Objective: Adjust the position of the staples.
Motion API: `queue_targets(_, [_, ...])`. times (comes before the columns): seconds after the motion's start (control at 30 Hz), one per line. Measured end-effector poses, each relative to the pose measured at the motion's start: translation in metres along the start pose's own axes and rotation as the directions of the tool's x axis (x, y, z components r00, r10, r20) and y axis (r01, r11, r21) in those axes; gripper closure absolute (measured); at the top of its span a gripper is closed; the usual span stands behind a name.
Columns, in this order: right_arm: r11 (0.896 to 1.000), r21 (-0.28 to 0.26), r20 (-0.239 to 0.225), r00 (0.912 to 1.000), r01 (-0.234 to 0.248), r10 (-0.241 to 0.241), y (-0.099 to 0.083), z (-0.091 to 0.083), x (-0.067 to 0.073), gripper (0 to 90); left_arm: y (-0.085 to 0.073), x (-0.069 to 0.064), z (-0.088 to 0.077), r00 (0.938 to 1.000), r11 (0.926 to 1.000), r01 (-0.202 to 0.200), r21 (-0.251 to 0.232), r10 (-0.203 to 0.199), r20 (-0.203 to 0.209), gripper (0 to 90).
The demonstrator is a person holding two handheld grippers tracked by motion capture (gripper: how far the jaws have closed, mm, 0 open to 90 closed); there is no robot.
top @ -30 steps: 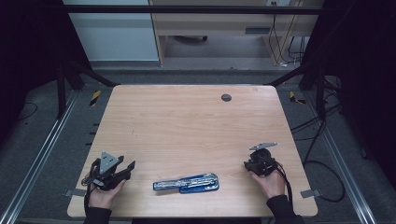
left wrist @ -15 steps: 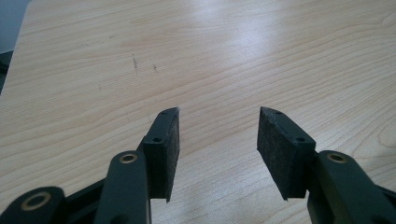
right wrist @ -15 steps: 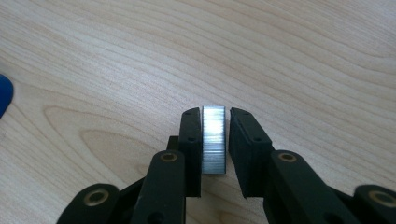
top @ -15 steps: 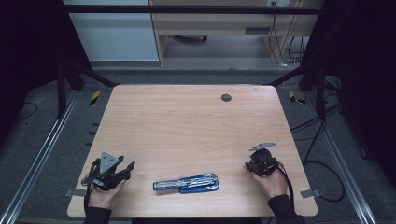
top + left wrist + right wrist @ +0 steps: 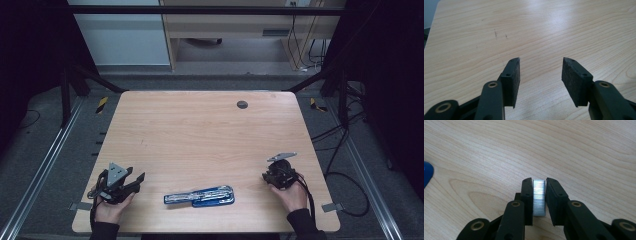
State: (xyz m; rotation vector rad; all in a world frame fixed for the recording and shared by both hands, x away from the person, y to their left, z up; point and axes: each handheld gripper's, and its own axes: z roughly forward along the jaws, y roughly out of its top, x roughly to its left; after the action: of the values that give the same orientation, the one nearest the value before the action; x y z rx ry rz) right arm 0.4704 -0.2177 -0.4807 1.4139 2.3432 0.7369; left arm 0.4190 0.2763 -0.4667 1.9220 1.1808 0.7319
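An opened blue and silver stapler [image 5: 200, 196] lies flat near the table's front edge, between my two hands. My right gripper [image 5: 267, 176] rests on the table to its right. In the right gripper view this gripper [image 5: 539, 185] is shut on a silver strip of staples [image 5: 539, 197], and its jaws have just been closing a little on the strip. A blue end of the stapler [image 5: 427, 173] shows at that view's left edge. My left gripper [image 5: 137, 181] sits at the front left, open [image 5: 540, 72], with bare wood between its pads.
The light wooden table [image 5: 200, 130] has a dark round grommet [image 5: 242, 104] near its far edge. Cables and metal rails run along the floor on both sides. A pale cabinet and desk stand beyond the table.
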Motion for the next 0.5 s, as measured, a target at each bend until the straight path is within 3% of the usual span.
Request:
queue_targets(0.4, [1.000, 0.012, -0.008, 0.9999, -0.013, 0.014, -0.0008, 0.0015, 0.0001, 78.1, 0.0000, 0.0001, -0.0001, 1.0000, 1.0000, 0.001, 0.000, -0.001, -0.002, 49.1])
queue_targets(0.5, [1.000, -0.010, -0.005, 1.0000, 0.002, -0.002, -0.0002, -0.0014, -0.0014, 78.2, 0.0000, 0.0004, -0.0003, 1.0000, 1.0000, 0.001, 0.001, -0.001, -0.003, 49.1])
